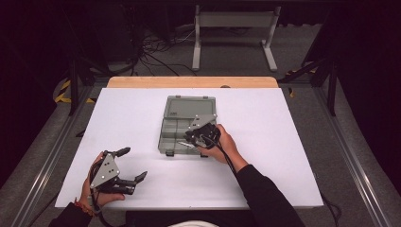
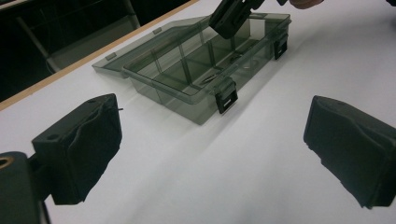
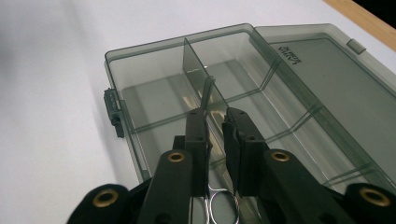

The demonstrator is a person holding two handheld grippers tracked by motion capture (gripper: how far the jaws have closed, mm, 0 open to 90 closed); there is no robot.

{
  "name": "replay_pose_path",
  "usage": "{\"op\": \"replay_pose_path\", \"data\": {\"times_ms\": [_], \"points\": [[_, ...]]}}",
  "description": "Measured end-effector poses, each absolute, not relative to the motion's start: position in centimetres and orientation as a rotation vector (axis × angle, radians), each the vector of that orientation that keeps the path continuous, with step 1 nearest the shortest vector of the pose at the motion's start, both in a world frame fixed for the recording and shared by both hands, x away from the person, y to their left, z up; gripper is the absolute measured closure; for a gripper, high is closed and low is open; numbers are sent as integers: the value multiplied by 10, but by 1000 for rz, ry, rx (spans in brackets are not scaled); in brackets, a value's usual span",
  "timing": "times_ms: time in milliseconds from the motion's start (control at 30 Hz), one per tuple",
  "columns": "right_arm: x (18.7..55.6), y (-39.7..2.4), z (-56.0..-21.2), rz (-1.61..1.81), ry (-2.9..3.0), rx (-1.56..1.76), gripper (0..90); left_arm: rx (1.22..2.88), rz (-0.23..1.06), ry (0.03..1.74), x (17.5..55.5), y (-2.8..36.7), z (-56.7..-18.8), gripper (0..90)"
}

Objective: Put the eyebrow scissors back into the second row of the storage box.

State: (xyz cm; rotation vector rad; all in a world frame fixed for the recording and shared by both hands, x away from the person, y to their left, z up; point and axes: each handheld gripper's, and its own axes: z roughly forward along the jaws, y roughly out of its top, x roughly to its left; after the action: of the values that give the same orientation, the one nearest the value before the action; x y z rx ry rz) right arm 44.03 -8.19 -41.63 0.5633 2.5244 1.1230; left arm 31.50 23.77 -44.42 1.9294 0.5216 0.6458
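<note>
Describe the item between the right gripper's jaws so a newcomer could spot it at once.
On the white table lies an open smoky-grey compartment box. Over its near compartments is the right gripper; between its jaws are small scissors, the scene's shiny metal object, with ring handles.

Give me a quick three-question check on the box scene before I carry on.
1. True or false: the lid of the grey compartment box is shut.
2. Multiple choice: the left gripper has its jaws A) wide open with nothing between them, or B) shut on a latch of the box.
3. Which metal tool lies between the jaws of the right gripper above the box?

Key:
1. False. The lid lies folded back flat on the table.
2. A.
3. Scissors, with the blade pointing into a compartment.
</note>
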Motion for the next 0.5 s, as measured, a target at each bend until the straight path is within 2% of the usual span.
{"op": "replay_pose_path", "data": {"times_ms": [333,500], "points": [[434,-90,-405,1168,2477,557,742,1940,653,521,316,237,-445,52],[429,-97,-400,1202,2435,577,659,1940,645,529,316,237,-445,53]]}}
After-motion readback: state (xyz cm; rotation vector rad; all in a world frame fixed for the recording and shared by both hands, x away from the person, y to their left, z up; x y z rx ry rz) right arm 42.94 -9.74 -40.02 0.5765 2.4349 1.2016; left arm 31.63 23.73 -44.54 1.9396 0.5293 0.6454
